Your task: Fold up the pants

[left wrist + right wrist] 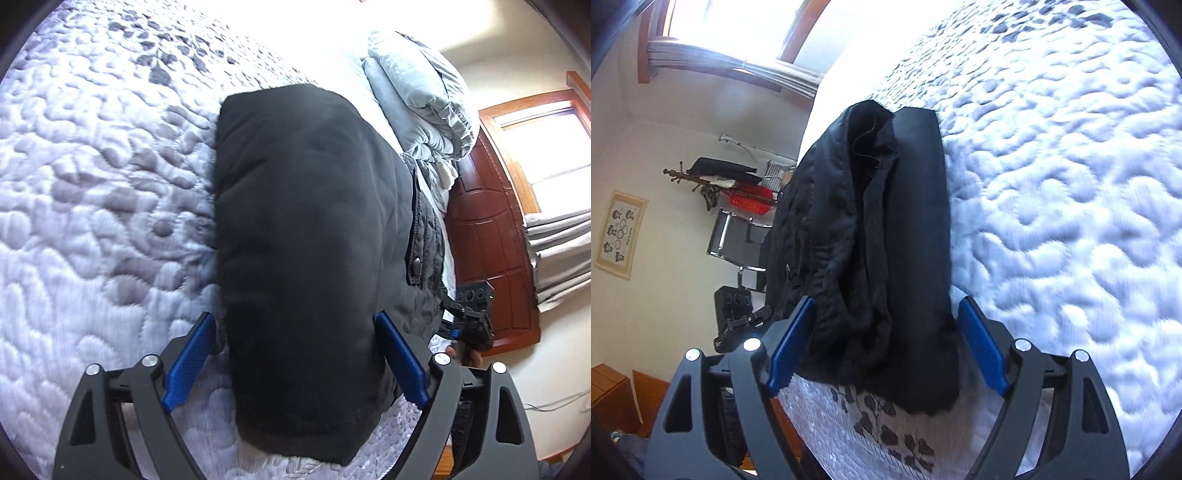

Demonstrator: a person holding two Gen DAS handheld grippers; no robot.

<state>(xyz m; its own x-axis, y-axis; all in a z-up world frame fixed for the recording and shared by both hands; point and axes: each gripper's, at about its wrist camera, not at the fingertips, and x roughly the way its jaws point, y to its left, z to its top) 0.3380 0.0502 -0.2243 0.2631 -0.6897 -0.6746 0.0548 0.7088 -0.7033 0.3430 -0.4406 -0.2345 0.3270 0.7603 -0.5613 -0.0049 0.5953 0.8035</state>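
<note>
- Quilted white bedspread (92, 184) is seen covering the bed; a wooden door (487, 236) and a bright window (713, 26) are seen beyond its edge.
- Black pants (303, 221) are laid folded into a thick bundle near the bed's side edge, next to a dark quilted garment (424, 221).
- Pale folded bedding (417, 96) is stacked at the far end of the bed.
- Left gripper (295, 325) is held with jaws spread wide; the bundle lies between the blue pads, not pressed.
- Right gripper (886, 314) is likewise held apart, astride the bundle's rumpled end; no clamping is seen.
- Bundle's near end is seen close to the bed's near edge.
</note>
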